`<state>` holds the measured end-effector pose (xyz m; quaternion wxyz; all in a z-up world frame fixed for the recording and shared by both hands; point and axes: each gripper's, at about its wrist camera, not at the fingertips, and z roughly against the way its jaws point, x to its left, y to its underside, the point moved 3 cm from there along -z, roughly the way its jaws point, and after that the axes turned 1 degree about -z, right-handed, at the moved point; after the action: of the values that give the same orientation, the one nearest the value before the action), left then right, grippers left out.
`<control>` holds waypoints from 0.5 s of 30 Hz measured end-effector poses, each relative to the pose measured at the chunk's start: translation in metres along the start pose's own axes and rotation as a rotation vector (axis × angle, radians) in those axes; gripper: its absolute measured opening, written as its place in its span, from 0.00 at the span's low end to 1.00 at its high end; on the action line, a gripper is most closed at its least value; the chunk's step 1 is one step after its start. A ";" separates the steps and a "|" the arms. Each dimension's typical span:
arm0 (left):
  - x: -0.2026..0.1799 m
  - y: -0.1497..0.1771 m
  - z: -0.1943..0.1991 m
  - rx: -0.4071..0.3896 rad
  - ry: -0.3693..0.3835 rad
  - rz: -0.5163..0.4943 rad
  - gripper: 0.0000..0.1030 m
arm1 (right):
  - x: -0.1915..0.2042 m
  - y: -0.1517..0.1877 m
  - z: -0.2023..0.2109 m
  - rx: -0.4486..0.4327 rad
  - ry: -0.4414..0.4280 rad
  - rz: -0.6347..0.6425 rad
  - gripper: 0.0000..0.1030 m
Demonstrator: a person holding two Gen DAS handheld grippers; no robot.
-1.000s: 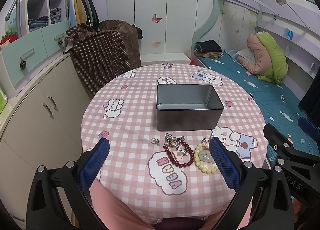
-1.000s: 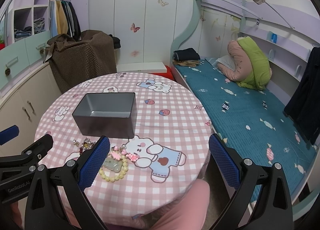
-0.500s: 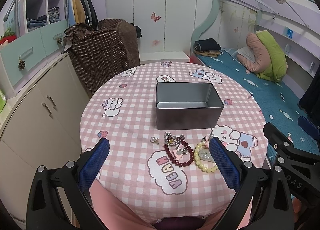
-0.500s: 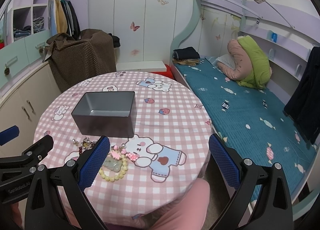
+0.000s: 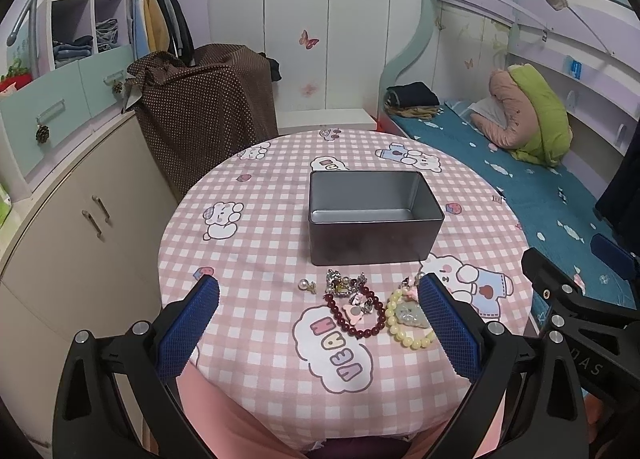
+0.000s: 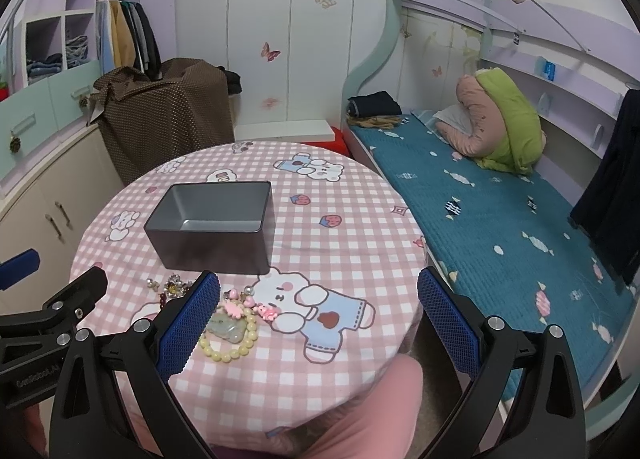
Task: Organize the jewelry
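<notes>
Two grippers are held above the near edge of a round table (image 5: 248, 251) covered by a pink checked cloth. Left gripper (image 5: 320, 317): jaws spread wide, nothing held between the blue pads. Right gripper (image 6: 319, 313): jaws likewise spread wide and holding nothing. One dark grey metal tin (image 5: 374, 217), rectangular, lidless, is set upright near the middle of the table, with nothing seen inside. Jewelry is laid in a loose cluster on the cloth just in front of the tin: one dark red bead bracelet (image 5: 354, 315); one pale yellow bead bracelet (image 5: 404, 329) around a greenish pendant, just beside the red one; one small pearl earring (image 5: 306, 285), slightly apart on the left; a tangle of sparkly metal pieces (image 5: 344, 282) nearest the tin; several pink charms (image 6: 248, 307). Beyond the table are noted a bunk bed (image 6: 480, 195) with a teal blanket and a brown dotted cloth (image 5: 200, 107) draped over furniture.
</notes>
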<state>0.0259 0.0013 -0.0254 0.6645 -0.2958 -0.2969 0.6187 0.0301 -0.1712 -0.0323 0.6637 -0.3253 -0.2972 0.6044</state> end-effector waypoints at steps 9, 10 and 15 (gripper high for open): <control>-0.001 -0.001 0.002 -0.003 -0.005 -0.012 0.92 | 0.000 0.000 0.000 0.002 0.000 -0.001 0.93; -0.001 -0.001 0.002 -0.001 -0.006 -0.013 0.92 | 0.000 0.000 0.001 0.002 0.000 -0.001 0.93; -0.001 -0.001 0.001 0.004 -0.003 -0.017 0.92 | 0.000 0.000 0.000 0.005 0.001 -0.002 0.93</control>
<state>0.0257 0.0002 -0.0239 0.6698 -0.2910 -0.2993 0.6141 0.0300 -0.1713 -0.0320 0.6652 -0.3235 -0.2957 0.6046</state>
